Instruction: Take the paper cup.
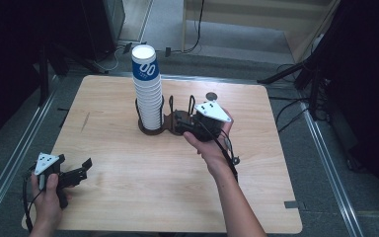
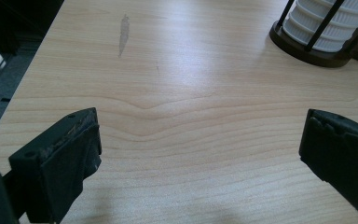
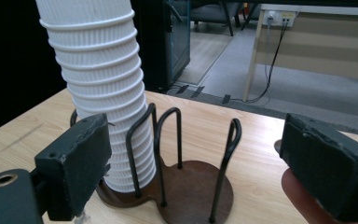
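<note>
The wooden surface [image 1: 128, 197] occupied the centre of the high view. A tall stack of ribbed white paper cups [image 1: 147, 94], the top cup carrying a blue band, stood upright in the left compartment of a dark two-compartment wire cup holder [image 1: 153, 127] in the upper middle of the frame. In the right gripper view the holder's right compartment [image 3: 200, 186] contained no cups, and its wire loops stood upright on the brown base.

The right claw [image 1: 181, 123] was positioned just beside the holder's right compartment, held by the right hand [image 1: 209, 143]. In the right gripper view its jaws stood wide apart, with nothing between them; the cup stack appeared behind the left jaw, and a fingertip [image 3: 303, 196] showed at the lower right.

The left claw [image 1: 79, 170] was located at the lower left of the high view, near the surface edge and well apart from the holder, gripped by the left hand [image 1: 49, 197]. In the left gripper view its jaws stood apart over bare wood, with the holder base [image 2: 307, 53] at the upper right.
</note>
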The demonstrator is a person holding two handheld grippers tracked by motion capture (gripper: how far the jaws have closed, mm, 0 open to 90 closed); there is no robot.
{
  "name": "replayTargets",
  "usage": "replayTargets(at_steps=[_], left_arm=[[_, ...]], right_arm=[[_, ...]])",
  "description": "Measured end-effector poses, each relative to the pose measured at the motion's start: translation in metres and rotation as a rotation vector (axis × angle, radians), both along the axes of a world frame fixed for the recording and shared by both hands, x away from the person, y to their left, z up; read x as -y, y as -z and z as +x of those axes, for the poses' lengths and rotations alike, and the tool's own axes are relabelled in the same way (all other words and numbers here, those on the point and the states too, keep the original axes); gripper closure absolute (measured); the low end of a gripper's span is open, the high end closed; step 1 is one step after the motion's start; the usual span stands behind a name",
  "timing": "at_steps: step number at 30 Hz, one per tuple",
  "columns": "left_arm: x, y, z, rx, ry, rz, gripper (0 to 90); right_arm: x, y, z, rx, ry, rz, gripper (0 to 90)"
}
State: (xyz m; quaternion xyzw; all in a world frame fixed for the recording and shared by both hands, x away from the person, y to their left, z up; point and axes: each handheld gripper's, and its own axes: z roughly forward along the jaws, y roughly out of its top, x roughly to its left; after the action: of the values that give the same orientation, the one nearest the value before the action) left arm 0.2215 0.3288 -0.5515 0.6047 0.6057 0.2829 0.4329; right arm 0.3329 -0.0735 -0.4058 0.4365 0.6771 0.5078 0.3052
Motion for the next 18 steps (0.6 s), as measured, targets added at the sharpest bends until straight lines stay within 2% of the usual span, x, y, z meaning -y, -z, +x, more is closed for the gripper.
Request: replayTargets(at_steps=[18], left_arm=[[0.0, 0.0, 0.0, 0.003, 0.009, -0.001, 0.0]], right_arm=[[-0.039, -0.014, 0.015, 0.018, -0.053, 0.02, 8.8]])
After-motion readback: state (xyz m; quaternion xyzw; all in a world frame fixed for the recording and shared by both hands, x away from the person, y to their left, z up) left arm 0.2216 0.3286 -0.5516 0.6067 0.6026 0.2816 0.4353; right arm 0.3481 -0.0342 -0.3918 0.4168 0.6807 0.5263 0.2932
